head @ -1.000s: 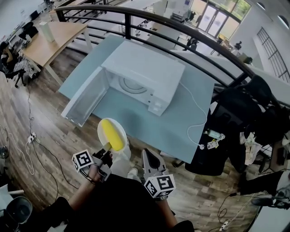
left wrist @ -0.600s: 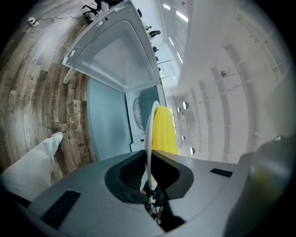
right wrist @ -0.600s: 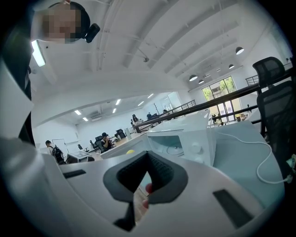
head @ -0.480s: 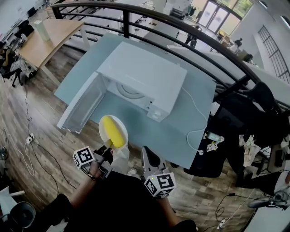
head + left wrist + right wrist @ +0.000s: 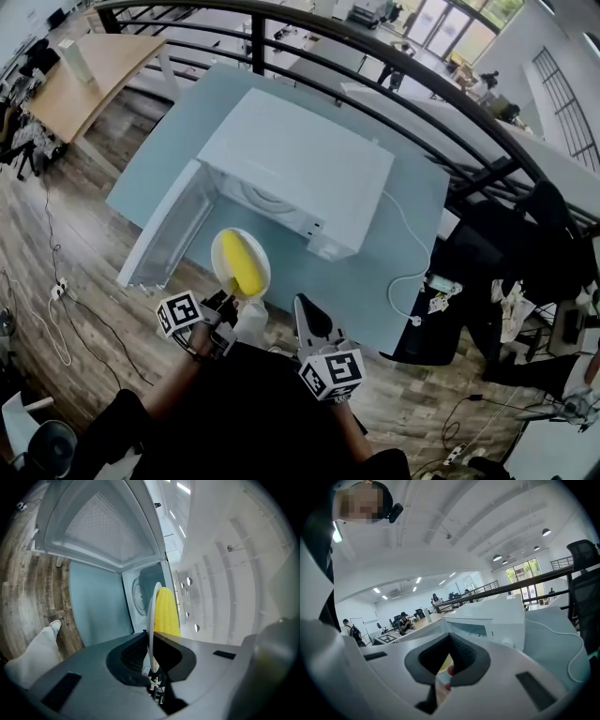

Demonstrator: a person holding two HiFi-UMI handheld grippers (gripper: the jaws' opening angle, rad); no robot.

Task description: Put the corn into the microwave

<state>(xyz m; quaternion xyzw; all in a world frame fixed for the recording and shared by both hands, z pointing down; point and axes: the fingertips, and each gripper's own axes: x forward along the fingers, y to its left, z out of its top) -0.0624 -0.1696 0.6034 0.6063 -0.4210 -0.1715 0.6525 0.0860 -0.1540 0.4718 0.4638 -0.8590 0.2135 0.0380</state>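
Clamped on the near rim of the round white plate, the left gripper holds the yellow corn cob over the pale blue table's near edge, facing the open white microwave. The right gripper's jaws sit together, empty. This looks like the carrying step; next, the plate must slide level into the cavity.

Wood floor, black railing, bright windows

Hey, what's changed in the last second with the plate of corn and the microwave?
The left hand-held gripper, clamped on the plate rim, has carried the plate and corn forward, closer to the microwave opening. The right hand-held gripper came forward alongside, holding nothing. Unchanged: the grip, the open door, and the corn lying on the plate.
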